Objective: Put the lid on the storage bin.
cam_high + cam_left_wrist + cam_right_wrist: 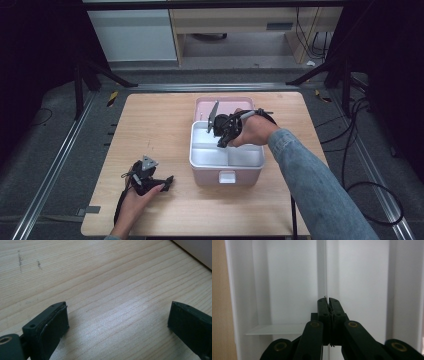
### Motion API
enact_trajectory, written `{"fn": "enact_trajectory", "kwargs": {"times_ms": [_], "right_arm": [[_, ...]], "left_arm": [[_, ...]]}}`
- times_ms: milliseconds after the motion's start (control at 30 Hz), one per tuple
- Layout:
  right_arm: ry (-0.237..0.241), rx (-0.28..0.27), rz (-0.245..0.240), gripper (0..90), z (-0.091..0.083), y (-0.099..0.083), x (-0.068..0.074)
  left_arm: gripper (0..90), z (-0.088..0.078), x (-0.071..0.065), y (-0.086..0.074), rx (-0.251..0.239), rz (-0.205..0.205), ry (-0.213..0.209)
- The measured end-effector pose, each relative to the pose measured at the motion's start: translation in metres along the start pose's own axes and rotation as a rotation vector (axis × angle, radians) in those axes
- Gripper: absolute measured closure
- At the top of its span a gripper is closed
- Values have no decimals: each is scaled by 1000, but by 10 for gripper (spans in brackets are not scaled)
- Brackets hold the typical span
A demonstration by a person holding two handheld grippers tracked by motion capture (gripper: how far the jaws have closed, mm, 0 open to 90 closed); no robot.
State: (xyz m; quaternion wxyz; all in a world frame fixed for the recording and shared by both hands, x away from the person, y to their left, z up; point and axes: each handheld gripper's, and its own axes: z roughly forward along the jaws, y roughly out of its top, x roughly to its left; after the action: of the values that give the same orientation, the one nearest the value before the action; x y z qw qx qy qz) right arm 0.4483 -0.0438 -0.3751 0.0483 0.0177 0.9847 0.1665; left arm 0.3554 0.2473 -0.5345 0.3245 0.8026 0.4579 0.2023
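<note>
A pink box (226, 179) stands in the middle of the wooden table (150, 125), its lid (225, 102) lying open behind it. A white tray (192, 150) with compartments sits inside it. My right gripper (220, 143) points down into the tray. In the right gripper view its jaws (328, 301) are shut on the edge of a thin white divider (327, 270) that runs upright between two compartments. My left gripper (169, 181) rests low on the table at the front left, apart from the box. It stands wide open (119, 305) with bare wood between its fingers.
A second thin white divider (277, 329) crosses the compartment to the left of the jaws. A corner of the pink box (197, 250) shows at the top right of the left gripper view. Metal rails and cables (360, 150) run along the floor beside the table.
</note>
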Motion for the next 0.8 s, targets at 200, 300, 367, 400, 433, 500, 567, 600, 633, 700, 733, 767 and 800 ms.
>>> {"fn": "enact_trajectory", "kwargs": {"times_ms": [200,300,367,400,433,500,567,600,633,700,733,767,800], "right_arm": [[11,1,-6,892,5,-1,-1],[14,-12,-7,841,6,-2,-2],[-1,-53,12,741,2,-4,-3],[-10,-73,27,676,-1,-5,-4],[-28,-91,48,616,-4,-7,-5],[-68,-123,94,548,-9,-13,-7],[-98,-145,118,485,-11,-16,-8],[-152,-185,169,463,-16,-24,-10],[-173,-203,194,446,-18,-29,-10],[-220,-236,259,408,-22,-36,-11],[-220,-236,259,408,-22,-36,-11],[-249,-253,311,392,-25,-43,-13],[-249,-253,311,392,-25,-43,-13]], "left_arm": [[12,0,-1,0,4,-4,3],[13,0,-2,0,0,-2,-11],[19,-1,-1,1,-4,-8,-15],[21,-1,-1,1,-4,-8,-15],[24,-3,0,4,-15,-12,-20],[26,-5,1,10,-32,-7,-22],[27,-6,2,14,-39,-6,-27],[29,-6,4,25,-47,0,-24],[34,-6,6,32,-42,8,-19],[35,-6,9,46,-39,18,-6],[38,-6,9,46,-39,18,-6],[38,-7,14,61,-38,12,-2],[41,-7,14,61,-38,12,-2]]}}
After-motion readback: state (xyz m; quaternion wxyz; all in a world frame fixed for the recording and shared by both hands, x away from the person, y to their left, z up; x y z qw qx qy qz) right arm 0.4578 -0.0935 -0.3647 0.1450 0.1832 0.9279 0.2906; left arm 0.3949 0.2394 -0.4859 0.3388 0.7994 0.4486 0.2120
